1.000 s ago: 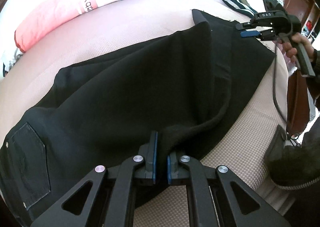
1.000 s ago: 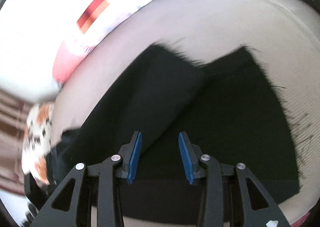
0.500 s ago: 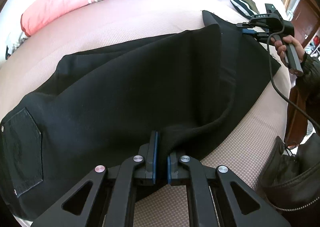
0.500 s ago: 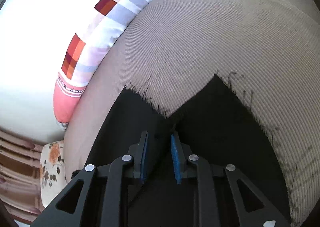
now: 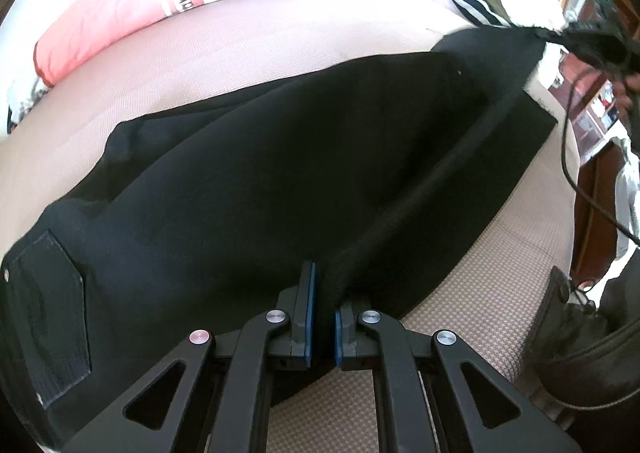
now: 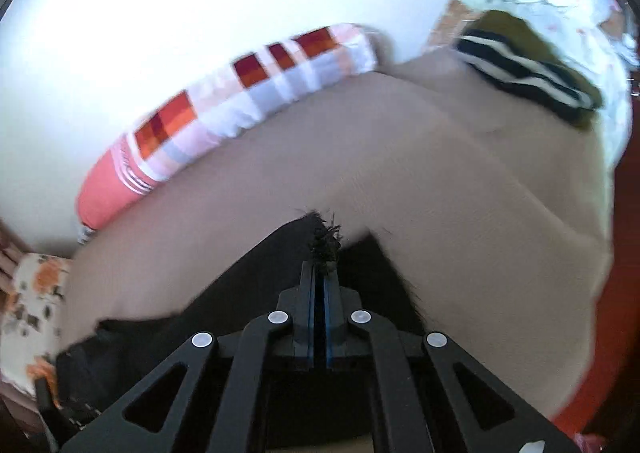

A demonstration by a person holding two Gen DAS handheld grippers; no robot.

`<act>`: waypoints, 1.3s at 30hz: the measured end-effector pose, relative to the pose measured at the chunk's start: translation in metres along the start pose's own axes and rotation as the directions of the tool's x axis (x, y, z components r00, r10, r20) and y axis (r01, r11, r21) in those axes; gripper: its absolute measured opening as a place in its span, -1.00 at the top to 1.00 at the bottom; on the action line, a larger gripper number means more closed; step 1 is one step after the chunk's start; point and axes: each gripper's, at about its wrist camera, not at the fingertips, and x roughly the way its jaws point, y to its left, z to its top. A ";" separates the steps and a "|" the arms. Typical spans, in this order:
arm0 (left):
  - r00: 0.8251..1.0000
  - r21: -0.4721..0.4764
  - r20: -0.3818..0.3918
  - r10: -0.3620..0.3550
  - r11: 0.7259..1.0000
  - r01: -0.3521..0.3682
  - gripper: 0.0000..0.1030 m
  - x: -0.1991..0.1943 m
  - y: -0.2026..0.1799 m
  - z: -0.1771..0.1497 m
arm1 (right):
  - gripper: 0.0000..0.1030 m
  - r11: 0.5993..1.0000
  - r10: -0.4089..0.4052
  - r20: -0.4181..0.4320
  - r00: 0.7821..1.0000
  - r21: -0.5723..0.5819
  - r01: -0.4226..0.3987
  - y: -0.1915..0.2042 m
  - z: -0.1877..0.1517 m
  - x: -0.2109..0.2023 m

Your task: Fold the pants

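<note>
Your left gripper [image 5: 322,309] fingers pinch black pants [image 5: 280,173] fold near bed [image 5: 500,273] edge; your right gripper [image 6: 320,281] fingers clamp frayed hem [image 6: 326,239].

Your left gripper [image 5: 322,305]: jaws nearly together, pinching fabric fold, pointing forward and low. Your right gripper [image 6: 320,285]: jaws pressed tight on frayed hem, raised; your right hand [image 5: 626,93] grips its handle.

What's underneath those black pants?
The black pants lie on a beige woven bed cover, visible all around them. Whatever sits directly beneath the cloth is hidden.
</note>
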 end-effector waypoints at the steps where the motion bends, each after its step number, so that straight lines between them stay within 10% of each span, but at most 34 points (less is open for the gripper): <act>1: 1.000 0.013 -0.003 0.004 1.000 -0.004 0.84 0.002 -0.002 0.000 | 0.95 0.999 -0.032 -0.008 0.999 -0.002 0.032 -0.005 -0.010 -0.001; 8: 1.000 0.085 -0.008 0.020 0.996 -0.019 0.80 0.007 -0.009 -0.006 | 0.97 0.980 -0.125 -0.176 0.976 0.130 0.149 -0.062 -0.080 0.038; 17: 1.000 0.104 -0.014 0.024 0.994 -0.023 0.76 0.009 -0.011 -0.007 | 0.98 0.981 -0.136 -0.162 0.977 0.114 0.155 -0.060 -0.080 0.037; 25: 0.997 0.061 -0.054 -0.061 0.996 0.065 0.06 -0.013 0.002 -0.003 | 0.98 0.980 -0.139 -0.156 0.978 0.120 0.158 -0.061 -0.079 0.040; 30: 0.991 0.000 -0.018 -0.131 0.991 0.131 0.04 -0.032 0.009 -0.005 | 0.98 0.980 -0.147 -0.148 0.978 0.115 0.165 -0.060 -0.080 0.043; 39: 0.999 -0.103 -0.008 -0.051 0.993 0.050 0.01 -0.011 0.027 0.011 | 0.77 0.980 -0.147 -0.179 0.973 0.105 0.168 -0.059 -0.077 0.043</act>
